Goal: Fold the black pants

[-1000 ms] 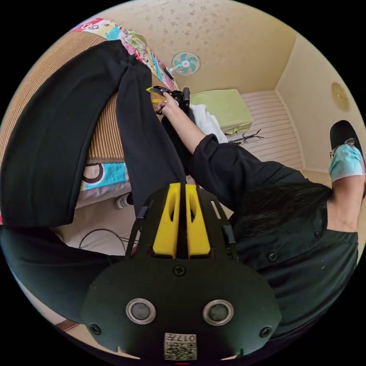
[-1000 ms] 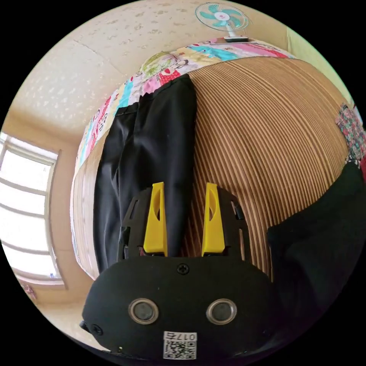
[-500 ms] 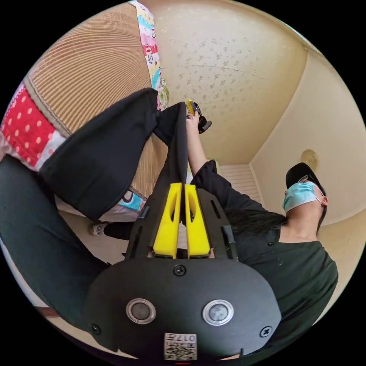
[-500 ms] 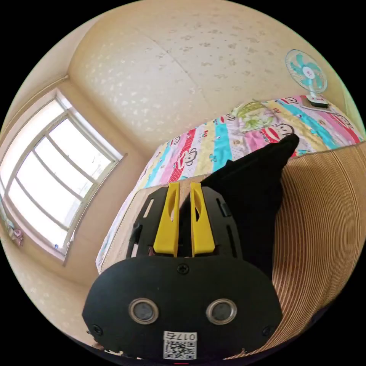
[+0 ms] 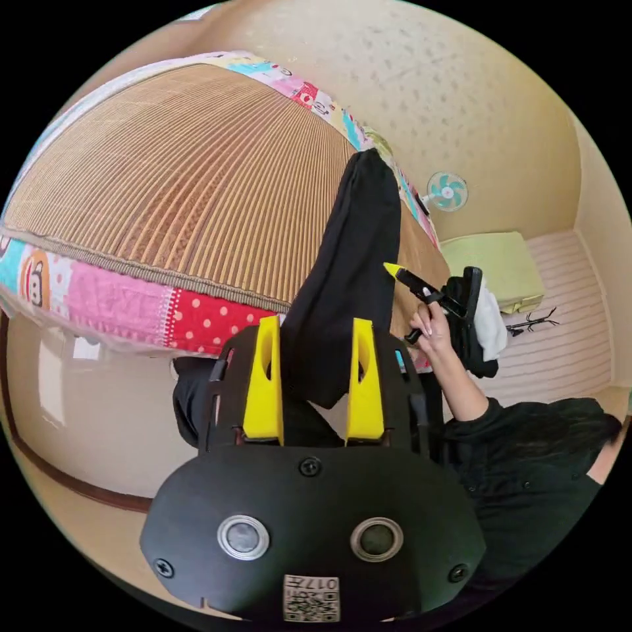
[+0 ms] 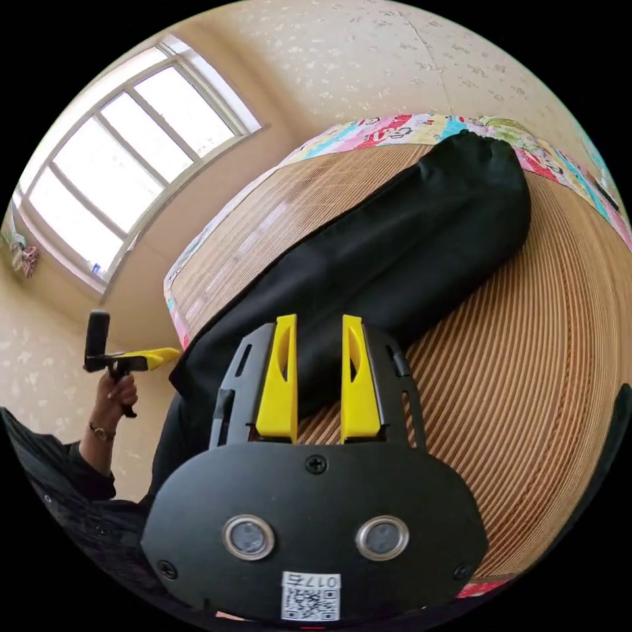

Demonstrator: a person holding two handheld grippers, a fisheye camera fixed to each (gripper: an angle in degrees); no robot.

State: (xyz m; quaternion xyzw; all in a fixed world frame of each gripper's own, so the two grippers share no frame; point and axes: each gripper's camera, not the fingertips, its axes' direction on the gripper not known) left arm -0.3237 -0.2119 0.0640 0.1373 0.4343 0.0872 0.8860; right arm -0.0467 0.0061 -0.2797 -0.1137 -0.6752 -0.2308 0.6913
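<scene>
The black pants [image 5: 349, 263] lie as one long narrow strip, leg on leg, across the bamboo mat [image 5: 164, 184], with their near end hanging over the bed's edge. My left gripper [image 5: 315, 326] is open, its yellow jaws standing to either side of that near end without pressing it. My right gripper [image 6: 317, 322] is open too, just above the side of the pants [image 6: 408, 237]. The left gripper view catches the right gripper [image 5: 411, 280] in a hand beside the strip. In the right gripper view the left gripper [image 6: 141, 359] is at the far left.
The mat [image 6: 540, 342] covers a bed with a colourful cartoon sheet [image 5: 131, 303]. A small fan [image 5: 446, 191] and a green folded cover [image 5: 494, 263] are beyond the bed. A window [image 6: 112, 164] is on the far wall. The person in black [image 5: 526, 461] stands at the bed's edge.
Half a second ago both grippers were shut on the raised pants. Now both are open and the pants lie flat on the mat as one strip.
</scene>
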